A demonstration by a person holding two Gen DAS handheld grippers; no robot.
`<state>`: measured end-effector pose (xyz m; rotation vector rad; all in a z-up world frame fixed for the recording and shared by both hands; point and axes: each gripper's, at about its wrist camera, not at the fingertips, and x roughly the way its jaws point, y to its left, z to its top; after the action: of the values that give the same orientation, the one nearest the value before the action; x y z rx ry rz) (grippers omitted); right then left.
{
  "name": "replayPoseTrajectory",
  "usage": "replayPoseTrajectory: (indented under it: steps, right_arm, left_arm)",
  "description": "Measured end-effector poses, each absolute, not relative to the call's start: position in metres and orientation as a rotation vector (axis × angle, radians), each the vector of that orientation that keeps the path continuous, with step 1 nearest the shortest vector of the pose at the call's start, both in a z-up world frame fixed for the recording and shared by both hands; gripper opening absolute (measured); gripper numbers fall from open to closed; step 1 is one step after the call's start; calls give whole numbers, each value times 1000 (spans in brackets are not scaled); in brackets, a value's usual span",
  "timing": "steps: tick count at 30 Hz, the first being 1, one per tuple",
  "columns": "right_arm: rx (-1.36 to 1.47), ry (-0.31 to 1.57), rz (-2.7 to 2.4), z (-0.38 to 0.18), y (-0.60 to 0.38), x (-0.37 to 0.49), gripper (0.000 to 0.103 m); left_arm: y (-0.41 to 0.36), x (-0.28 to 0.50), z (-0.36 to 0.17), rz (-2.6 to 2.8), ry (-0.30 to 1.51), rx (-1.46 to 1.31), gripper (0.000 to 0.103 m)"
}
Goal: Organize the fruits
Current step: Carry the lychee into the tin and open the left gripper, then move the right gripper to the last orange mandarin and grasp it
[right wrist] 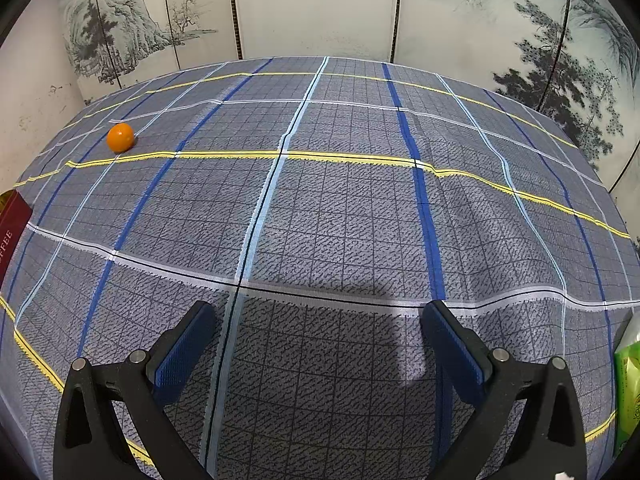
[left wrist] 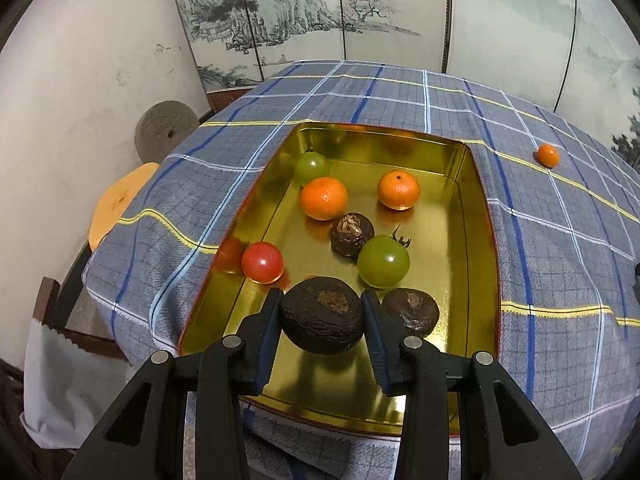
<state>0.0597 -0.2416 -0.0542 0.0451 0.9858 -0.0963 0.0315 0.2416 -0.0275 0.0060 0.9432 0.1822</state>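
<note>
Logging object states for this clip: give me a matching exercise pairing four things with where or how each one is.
Things:
1. dark brown fruit
2. lone orange
3. red tomato
4. right tongs

States:
A. open, holding nothing
B. on the cloth, outside the gold tin
C. gripped by the left tongs
D. inside the tin, by its left wall

Pairs: 1-C, 2-B, 3-D, 4-A

**Around your bench**

You see a blue plaid cloth (right wrist: 320,208) draped over the bench, with an ink-landscape folding screen (left wrist: 304,12) behind it. At the left stand a grey round stone (left wrist: 164,130) and an orange stool (left wrist: 116,204). A green packet (right wrist: 628,392) pokes in at the right edge.
</note>
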Motion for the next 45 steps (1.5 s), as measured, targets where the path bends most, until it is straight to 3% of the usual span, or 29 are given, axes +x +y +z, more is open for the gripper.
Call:
replayPoseTrajectory:
  steps: [28, 32, 36, 45]
  right_arm:
    - [46, 986, -99, -54, -242, 60, 103]
    - [46, 986, -99, -54, -242, 61, 103]
    - [46, 986, -98, -54, -242, 61, 103]
    - [45, 986, -99, -54, -243, 61, 103]
  left_arm:
    - [237, 45, -40, 196, 949, 20, 43]
    - [235, 43, -38, 213, 927, 45, 46]
    - [233, 41, -32, 230, 892, 72, 64]
    - [227, 35, -19, 238, 841, 97, 69]
